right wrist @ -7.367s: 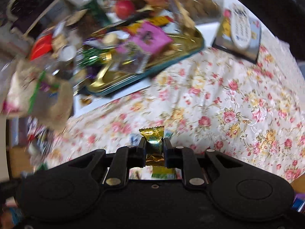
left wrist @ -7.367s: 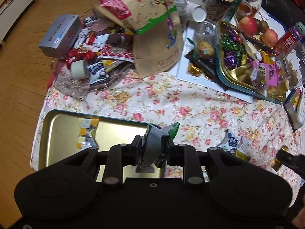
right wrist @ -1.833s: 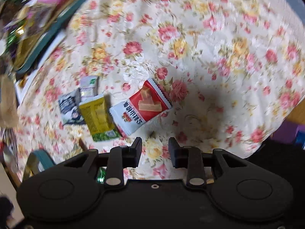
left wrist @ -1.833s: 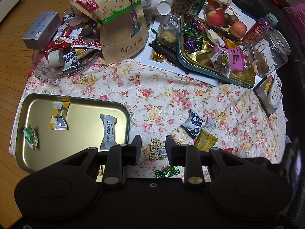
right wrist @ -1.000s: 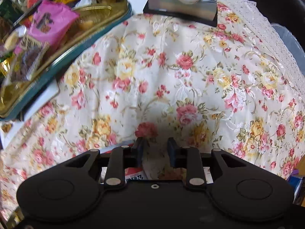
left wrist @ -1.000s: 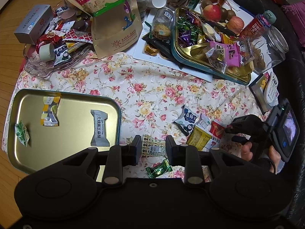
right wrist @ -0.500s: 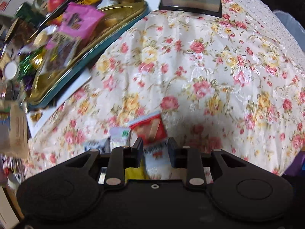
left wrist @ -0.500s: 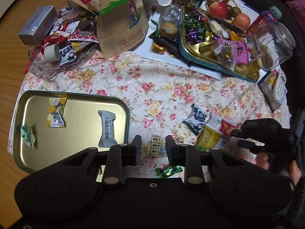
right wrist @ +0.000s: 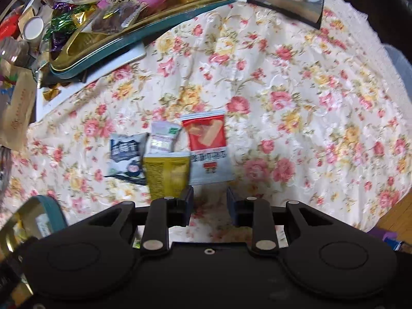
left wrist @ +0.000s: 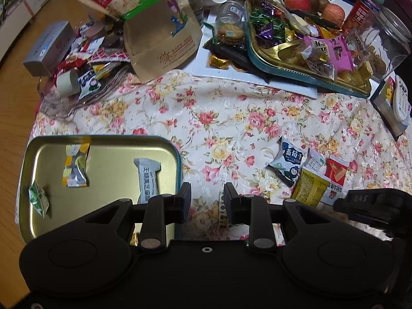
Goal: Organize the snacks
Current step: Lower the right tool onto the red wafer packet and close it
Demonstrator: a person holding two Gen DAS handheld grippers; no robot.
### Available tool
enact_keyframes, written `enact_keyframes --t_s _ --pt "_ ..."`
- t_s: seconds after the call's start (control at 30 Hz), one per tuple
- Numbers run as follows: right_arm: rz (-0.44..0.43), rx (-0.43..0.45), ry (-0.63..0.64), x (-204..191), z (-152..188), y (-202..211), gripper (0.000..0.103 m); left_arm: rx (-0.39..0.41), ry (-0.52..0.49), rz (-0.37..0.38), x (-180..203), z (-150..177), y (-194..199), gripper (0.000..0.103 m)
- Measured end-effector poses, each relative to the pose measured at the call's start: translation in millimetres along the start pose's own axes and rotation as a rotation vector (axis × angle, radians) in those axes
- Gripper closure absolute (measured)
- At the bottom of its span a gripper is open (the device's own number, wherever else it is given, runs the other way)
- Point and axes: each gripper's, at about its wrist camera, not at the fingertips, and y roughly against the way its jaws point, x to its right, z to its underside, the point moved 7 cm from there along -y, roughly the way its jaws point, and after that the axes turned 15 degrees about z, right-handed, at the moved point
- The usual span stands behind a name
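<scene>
Between pick-ups: the left gripper [left wrist: 206,193] and right gripper [right wrist: 209,197] are seen parted and empty. Loose snack packets [right wrist: 170,154] lie just ahead of the right gripper; the gold tray [left wrist: 38,229] lies left of the left gripper. Next, one packet must be straddled and gripped.

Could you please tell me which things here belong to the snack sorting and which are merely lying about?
Job:
gold tray
white bar
blueberry packet
yellow packet
red packet

Lying about:
paper bag
glass jar
apples
grey box
</scene>
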Motion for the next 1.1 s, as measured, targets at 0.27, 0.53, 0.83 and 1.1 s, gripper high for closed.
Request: enact_keyframes --t_s 0.27,0.53,0.83,1.1 --pt "-0.033 0.003 -0.043 26 -11 4 0.072 -0.038 -0.108 -0.063 21 9 -29 0.066" --pt "-0.069 -0.041 -0.094 40 -16 -1 0.072 -0.083 -0.123 -0.029 36 14 -37 0.066" --pt "-0.073 -0.067 -0.116 46 -21 -13 0.072 -0.101 -0.032 0.01 40 -19 -33 0.066" --pt "-0.171 -0.078 -0.178 54 -35 -25 0.072 -0.115 -0.013 0.058 46 -44 -38 0.066"
